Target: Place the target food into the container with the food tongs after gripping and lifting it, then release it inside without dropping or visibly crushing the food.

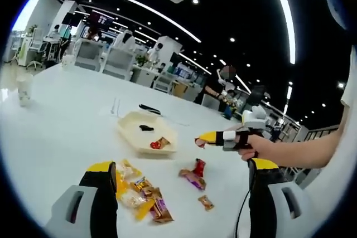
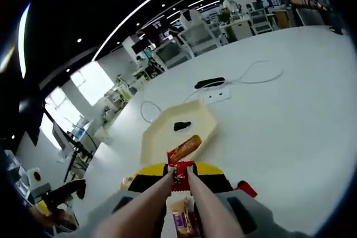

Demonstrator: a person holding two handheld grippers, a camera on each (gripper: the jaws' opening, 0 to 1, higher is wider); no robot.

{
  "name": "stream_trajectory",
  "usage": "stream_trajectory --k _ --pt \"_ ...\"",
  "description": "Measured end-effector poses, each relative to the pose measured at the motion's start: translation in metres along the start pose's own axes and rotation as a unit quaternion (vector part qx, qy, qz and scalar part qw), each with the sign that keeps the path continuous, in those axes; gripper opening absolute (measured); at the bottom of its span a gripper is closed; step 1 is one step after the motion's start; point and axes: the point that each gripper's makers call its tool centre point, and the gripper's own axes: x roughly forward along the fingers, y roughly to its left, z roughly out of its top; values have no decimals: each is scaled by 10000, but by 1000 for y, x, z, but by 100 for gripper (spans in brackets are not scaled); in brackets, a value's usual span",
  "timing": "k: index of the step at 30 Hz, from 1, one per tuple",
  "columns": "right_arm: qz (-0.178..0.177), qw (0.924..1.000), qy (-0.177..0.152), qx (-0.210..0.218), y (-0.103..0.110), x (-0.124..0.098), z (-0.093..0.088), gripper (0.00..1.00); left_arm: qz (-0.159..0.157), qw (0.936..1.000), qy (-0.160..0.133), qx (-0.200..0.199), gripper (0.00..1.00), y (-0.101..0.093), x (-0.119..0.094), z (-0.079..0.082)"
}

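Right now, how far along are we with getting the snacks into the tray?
Done: the tray holds a red-orange packet and a dark piece. In hand: the right gripper pinches a red wrapped snack short of the tray. Left: several wrapped snacks on the table.

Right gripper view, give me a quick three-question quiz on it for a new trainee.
1. True or false: the tray holds nothing.
2. What is pinched just short of the tray? A) a red-wrapped snack B) a spoon C) a grape
3. Fill in: the right gripper is shut on the ____.
Key: 1 false, a small dark piece and an orange snack lie in it; 2 A; 3 tongs.
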Motion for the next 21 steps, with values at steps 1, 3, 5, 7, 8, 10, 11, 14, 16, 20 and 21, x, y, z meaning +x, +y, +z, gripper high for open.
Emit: stream_trajectory --k 1,3,5,7,8,10,11,14,16,20,21 --pt "-2 10000 -6 10 1 -1 0 17 14 10000 -42 68 99 1 -1 1" --pt "3 10000 -2 21 2 -4 0 17 -28 9998 -125 175 99 -2 -2 2" --pt "-3 10000 -13 2 4 -5 0 17 -24 9997 -138 211 99 -2 -4 2" --pt "-6 10000 -29 -12 5 -7 1 17 4 9996 -111 248 99 -2 -5 1" --pt "-10 10000 -45 -16 5 -7 2 17 -22 9996 -122 238 99 -2 -5 0" --pt "-5 10000 -70 -6 6 -8 4 17 -88 9995 -104 270 99 -5 -5 -3" --pt "-2 10000 -84 6 6 -8 5 17 -94 9995 -85 303 99 -5 -6 -3" --pt "1 9999 -108 -15 6 -8 7 17 -117 9994 -92 304 99 -6 -7 -3" --pt "2 9999 -123 -18 6 -9 8 17 -112 9995 -86 299 99 -6 -8 -3" --pt "7 9999 -146 33 6 -9 8 17 -111 9996 -21 269 99 -5 -8 -4" --pt "-8 9999 -99 46 4 -8 7 17 -124 9996 -3 254 99 -5 -9 -4"
